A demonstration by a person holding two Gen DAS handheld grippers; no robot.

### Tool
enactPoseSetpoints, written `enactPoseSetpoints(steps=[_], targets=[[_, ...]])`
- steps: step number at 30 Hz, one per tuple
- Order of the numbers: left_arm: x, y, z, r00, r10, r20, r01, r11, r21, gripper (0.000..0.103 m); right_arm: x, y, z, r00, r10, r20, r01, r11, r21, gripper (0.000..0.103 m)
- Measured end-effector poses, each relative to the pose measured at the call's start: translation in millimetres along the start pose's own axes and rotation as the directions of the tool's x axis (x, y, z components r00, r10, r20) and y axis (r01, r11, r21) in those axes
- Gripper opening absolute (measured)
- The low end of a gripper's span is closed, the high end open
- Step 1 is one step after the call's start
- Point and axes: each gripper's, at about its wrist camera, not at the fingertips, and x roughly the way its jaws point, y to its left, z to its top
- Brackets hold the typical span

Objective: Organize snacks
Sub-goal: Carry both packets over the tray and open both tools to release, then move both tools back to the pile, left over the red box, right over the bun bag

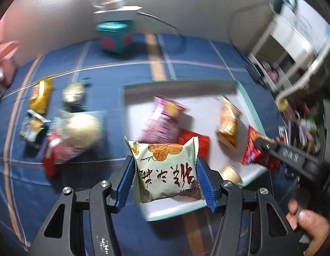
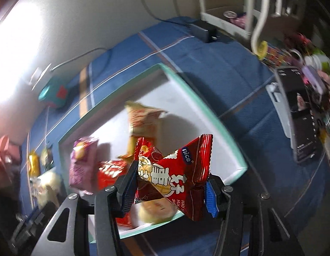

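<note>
A glossy cream foil packet [image 1: 165, 166] is clamped between ribbed blue plastic pads [image 1: 204, 183]; a shiny, crinkled red wrapper [image 2: 175, 175] is pinched likewise. A smooth, matt white tray [image 1: 248, 104] with a pale green rim is seen on woven blue checked cloth [image 1: 90, 181].

Cream packet [image 1: 165, 166], red packet [image 2: 175, 175], blue plaid cloth [image 1: 101, 74]

Bare tray floor [image 1: 207, 111] between scattered packets [image 1: 162, 117]

Dim fisheye views with dark, warped corners, motion blur over the background and white glare upper left.
</note>
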Motion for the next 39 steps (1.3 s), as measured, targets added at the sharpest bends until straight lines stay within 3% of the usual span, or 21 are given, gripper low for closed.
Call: enactPoseSetpoints(steps=[4,5,7,9,13,16,19,21,26,29,33,39], targets=[[12,-17,-5,1.000,0.000,-0.031,0.001,0.999,0.040,0.062,3,-11,1,1.000,-0.005,-0.015,0.005,1.000,0.021,0.058],[14,-17,-6,0.999,0.001,-0.040,0.001,0.999,0.040,0.067,6,-11,2,1.000,-0.007,-0.023,0.007,1.000,0.025,0.060],[16,-16,-6,0.999,0.004,-0.048,-0.003,1.000,0.030,0.074,9,-11,0,0.999,-0.008,-0.040,0.010,0.999,0.030,0.075],[15,-13,-5,0.999,0.014,-0.044,-0.013,1.000,0.022,0.075,13,-11,0,0.999,-0.020,-0.049,0.022,0.999,0.026,0.083],[12,3,-3,0.998,0.049,-0.041,-0.051,0.998,-0.025,0.087,15,-5,-2,0.998,-0.026,-0.056,0.026,1.000,0.005,0.086],[9,26,1,0.992,0.127,-0.028,-0.129,0.989,-0.068,0.089,16,3,-5,0.997,-0.042,-0.063,0.041,0.999,-0.021,0.094],[3,61,4,0.976,0.219,-0.017,-0.219,0.965,-0.146,0.095,13,20,-9,0.997,-0.058,-0.057,0.053,0.996,-0.072,0.099],[-3,92,5,0.958,0.287,-0.016,-0.284,0.934,-0.217,0.095,6,35,-13,0.997,-0.058,-0.041,0.053,0.992,-0.115,0.099],[-24,168,-5,0.902,0.428,-0.052,-0.415,0.827,-0.380,0.095,-7,83,-29,0.999,-0.035,-0.011,0.031,0.970,-0.239,0.099],[-36,200,-14,0.885,0.461,-0.068,-0.441,0.779,-0.446,0.095,-10,112,-41,1.000,-0.001,-0.013,-0.003,0.955,-0.298,0.100],[-49,225,-25,0.885,0.458,-0.076,-0.430,0.745,-0.509,0.095,-10,148,-58,1.000,0.011,-0.015,-0.016,0.927,-0.375,0.100],[-61,239,-32,0.887,0.455,-0.071,-0.418,0.728,-0.543,0.095,-7,187,-85,0.999,0.031,-0.039,-0.046,0.893,-0.448,0.100]])
